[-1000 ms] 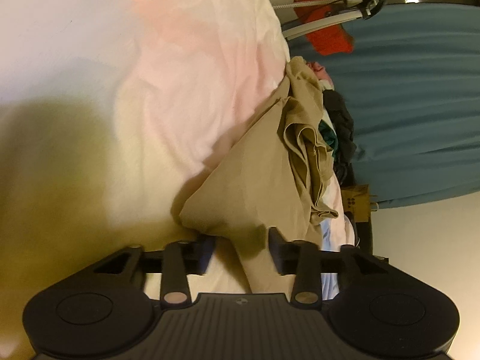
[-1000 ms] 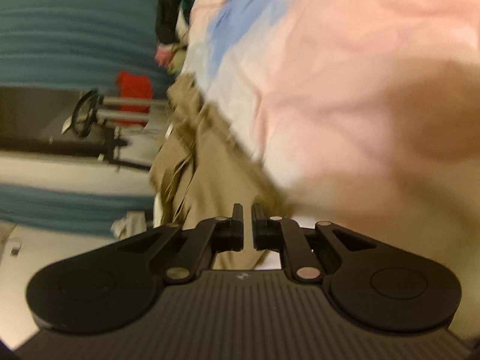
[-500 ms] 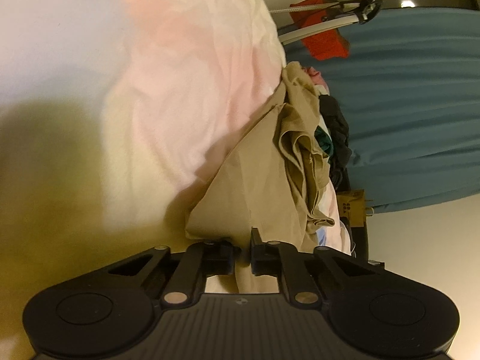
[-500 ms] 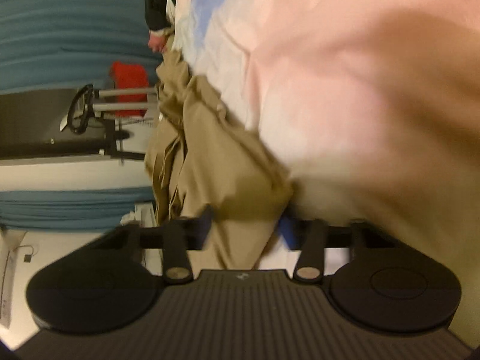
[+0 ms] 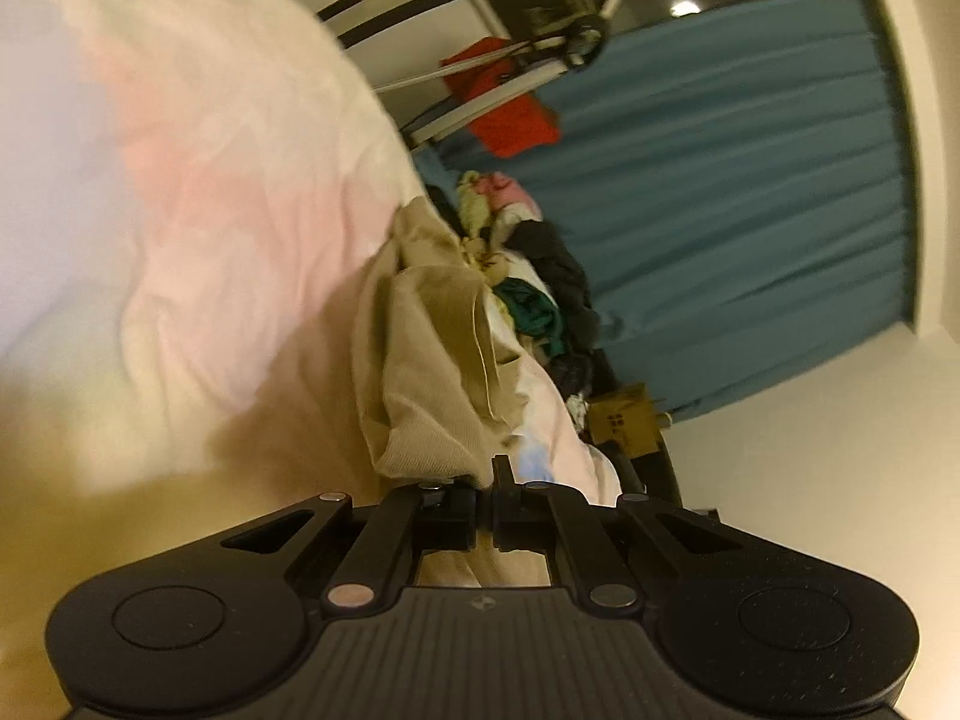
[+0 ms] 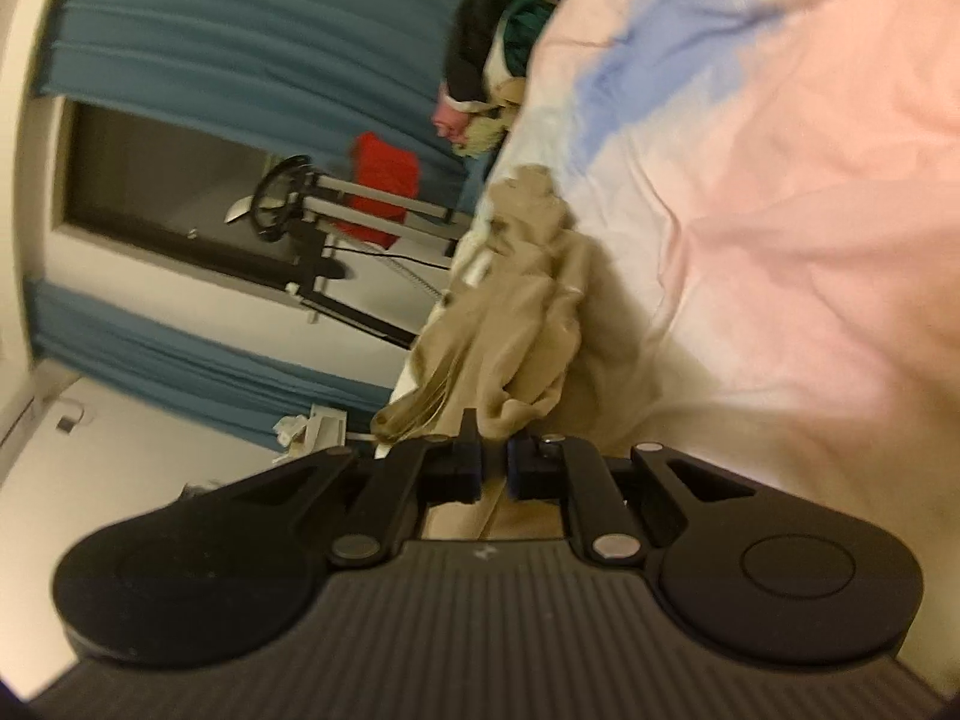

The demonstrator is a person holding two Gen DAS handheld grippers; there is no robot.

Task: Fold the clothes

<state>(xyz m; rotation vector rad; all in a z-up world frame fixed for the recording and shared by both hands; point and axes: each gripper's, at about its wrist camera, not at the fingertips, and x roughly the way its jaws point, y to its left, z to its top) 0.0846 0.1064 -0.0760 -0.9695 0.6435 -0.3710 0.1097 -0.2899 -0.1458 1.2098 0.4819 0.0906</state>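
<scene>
Left wrist: our left gripper (image 5: 486, 480) clamped on edge of beige garment (image 5: 426, 360), bunched on pink bedsheet (image 5: 210, 210). Right wrist, blurred: our right gripper (image 6: 493, 462) seemingly pinching same beige garment (image 6: 522, 324); clothes pile (image 6: 504, 30) beyond.

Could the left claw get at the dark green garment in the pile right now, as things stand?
Probably not: the left claw is shut on the tan garment, which bunches between it and the dark green garment.
</scene>
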